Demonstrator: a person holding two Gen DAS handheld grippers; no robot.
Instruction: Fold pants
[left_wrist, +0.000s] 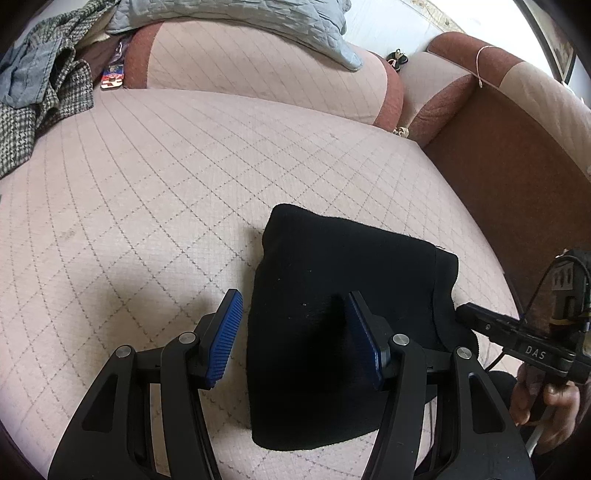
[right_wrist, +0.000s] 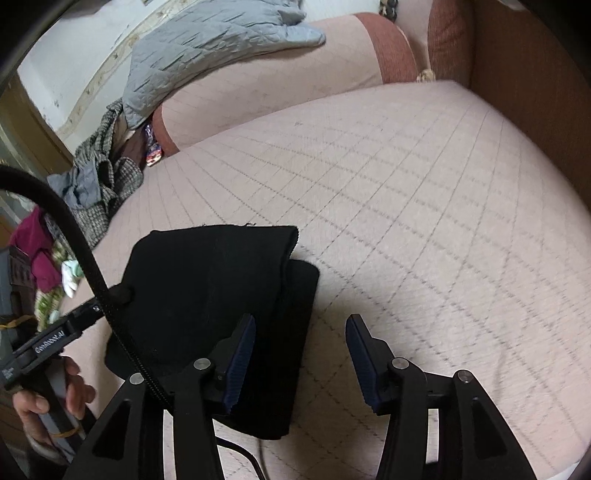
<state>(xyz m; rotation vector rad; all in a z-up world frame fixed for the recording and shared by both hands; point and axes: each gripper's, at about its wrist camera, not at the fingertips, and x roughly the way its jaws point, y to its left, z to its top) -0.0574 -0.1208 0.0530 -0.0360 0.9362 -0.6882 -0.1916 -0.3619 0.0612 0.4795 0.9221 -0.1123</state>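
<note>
The black pants (left_wrist: 343, 295) lie folded into a compact stack on the pink quilted sofa seat (left_wrist: 166, 177). My left gripper (left_wrist: 293, 332) is open and empty, hovering over the stack's left edge, one pad over the seat and one over the cloth. In the right wrist view the pants (right_wrist: 207, 291) lie at lower left. My right gripper (right_wrist: 301, 358) is open and empty, its left pad over the stack's right edge, its right pad over bare seat. The right gripper's tip (left_wrist: 476, 314) touches the stack's right side in the left wrist view. The left gripper (right_wrist: 92, 310) shows at the stack's left.
A grey quilted blanket (left_wrist: 258, 18) lies over the sofa back. A heap of checked and blue clothes (left_wrist: 40, 85) sits at the far left of the seat. The brown armrest (left_wrist: 517, 155) bounds the seat on the right. A black cable (right_wrist: 92, 266) crosses the right wrist view.
</note>
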